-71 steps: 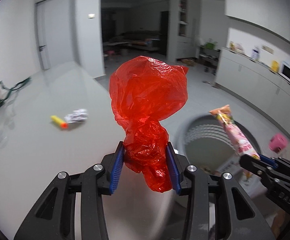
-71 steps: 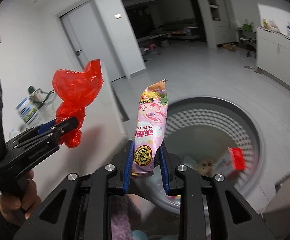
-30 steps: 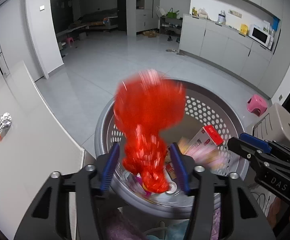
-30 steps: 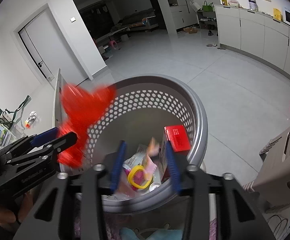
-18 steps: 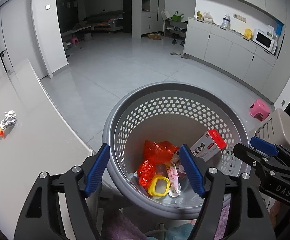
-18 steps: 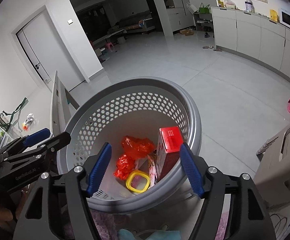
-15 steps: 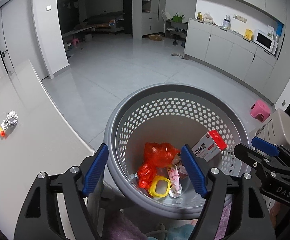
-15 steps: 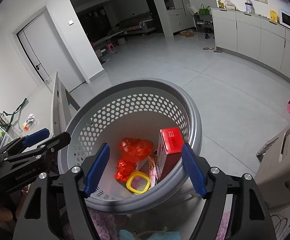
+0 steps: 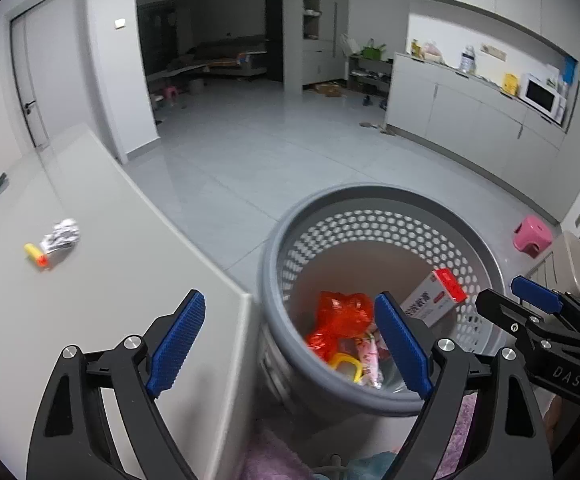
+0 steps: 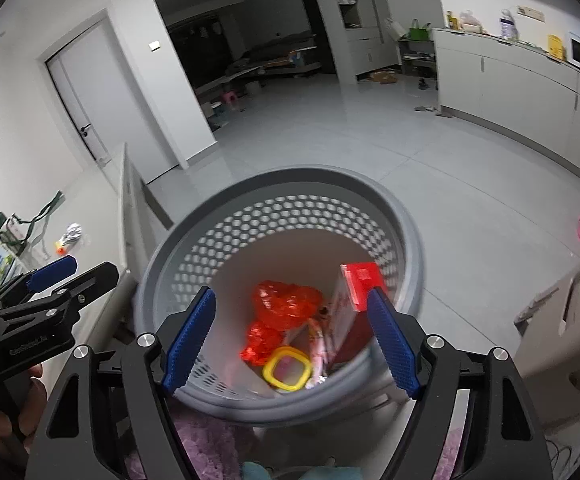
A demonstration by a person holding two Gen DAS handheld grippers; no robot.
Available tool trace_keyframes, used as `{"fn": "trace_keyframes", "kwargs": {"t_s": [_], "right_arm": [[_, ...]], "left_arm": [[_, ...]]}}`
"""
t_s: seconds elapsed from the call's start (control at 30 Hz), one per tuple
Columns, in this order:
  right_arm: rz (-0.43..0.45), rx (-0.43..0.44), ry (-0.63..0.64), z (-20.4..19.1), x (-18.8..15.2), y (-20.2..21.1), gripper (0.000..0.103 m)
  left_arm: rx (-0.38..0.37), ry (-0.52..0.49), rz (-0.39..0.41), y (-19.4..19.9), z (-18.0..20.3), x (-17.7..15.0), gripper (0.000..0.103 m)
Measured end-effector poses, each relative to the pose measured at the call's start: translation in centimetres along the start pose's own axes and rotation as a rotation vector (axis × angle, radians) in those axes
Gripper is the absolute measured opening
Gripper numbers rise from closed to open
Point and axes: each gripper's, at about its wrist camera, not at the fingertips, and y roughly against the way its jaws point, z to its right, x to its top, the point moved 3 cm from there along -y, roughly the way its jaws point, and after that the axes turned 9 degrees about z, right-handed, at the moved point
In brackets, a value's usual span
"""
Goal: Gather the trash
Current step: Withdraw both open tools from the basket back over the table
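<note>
Red bag (image 10: 286, 300) and snack wrapper (image 10: 317, 344) lie inside the basket (image 10: 409, 248). Both grippers, left (image 9: 290, 344) and right (image 10: 290, 340), have jaws apart, empty. Next: fetch foil scrap (image 9: 61, 233) and yellow tube (image 9: 35, 256) from the worktop (image 9: 110, 280).

pink wrapper (image 9: 369, 362) half hidden by basket rim (image 9: 274, 344), foil scrap (image 9: 61, 233) blurred

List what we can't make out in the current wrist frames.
- Basket floor: in both views the near rim and gripper fingers hide part of it, so the item count is unknown.
- Box text: too small in the left view; right view shows mostly its red end.
- Crumpled foil and yellow piece on the table: motion-blurred left, tiny right.
- Purple fabric below the basket: cut off by the bottom edge and gripper frames.
</note>
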Motion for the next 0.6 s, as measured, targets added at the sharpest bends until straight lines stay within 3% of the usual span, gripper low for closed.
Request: {"fn": "trace_keyframes", "kwargs": {"t_s": [0.23,0.6], "right_arm": [[-0.003,0.089,0.06,-4.2,1.6,-0.9,0.075],[-0.037,0.268,0.241,-14.7,5.5,-3.7,0.075]], "left_arm": [[0.104,0.054,0.028,2.8,-5.0,0.6,0.086],[0.298,0.223,0.05,6.1,-16.1,0.7,0.088]]}}
